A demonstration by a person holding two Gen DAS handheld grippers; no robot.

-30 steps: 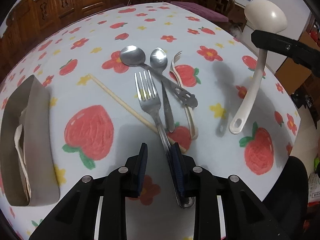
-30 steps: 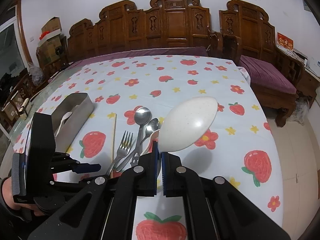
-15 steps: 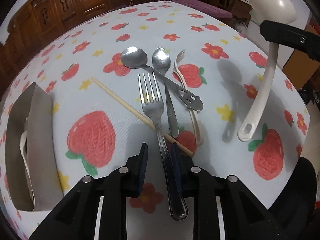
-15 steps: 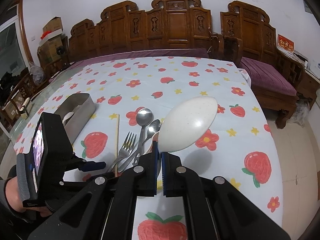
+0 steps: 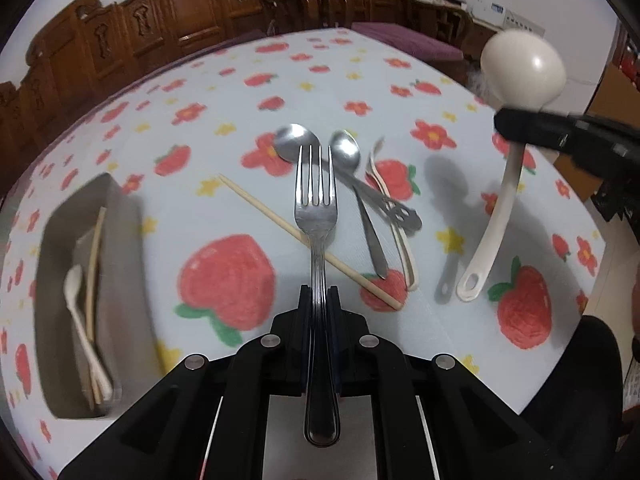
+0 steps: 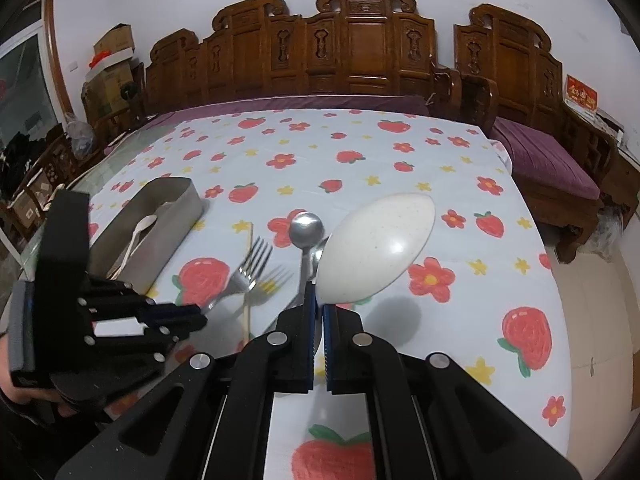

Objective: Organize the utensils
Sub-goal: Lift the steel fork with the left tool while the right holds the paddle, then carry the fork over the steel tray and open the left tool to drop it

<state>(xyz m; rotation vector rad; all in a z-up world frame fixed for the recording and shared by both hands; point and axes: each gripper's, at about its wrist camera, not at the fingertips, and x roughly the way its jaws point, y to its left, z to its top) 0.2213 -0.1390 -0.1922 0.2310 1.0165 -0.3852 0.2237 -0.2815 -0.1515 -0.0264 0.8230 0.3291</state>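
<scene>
While the left gripper (image 5: 319, 300) has just been closing, its jaws now pinch the handle of a steel fork (image 5: 316, 208), which hangs clear of the strawberry-print tablecloth (image 5: 224, 120), tines pointing away from the hand. Off to its left sits a metal tray (image 5: 128, 280) holding a white plastic spoon (image 5: 78, 312) and a chopstick (image 5: 94, 264). On the cloth beyond the fork lie a second chopstick (image 5: 264, 210), set diagonally and passing behind the fork's neck, two steel spoons, a larger one (image 5: 294, 142) and a smaller one (image 5: 345, 154), whose handles cross, and a cream plastic fork (image 5: 386, 196) just beside them on the right. Over on the right side, the right gripper (image 6: 319, 312) is clamped tight on the stem of a white ladle (image 6: 380, 244), held up off the table with its bowl uppermost and its handle slanting down toward the cloth. A carved wooden bench (image 6: 360, 48) lines the wall behind the table.
</scene>
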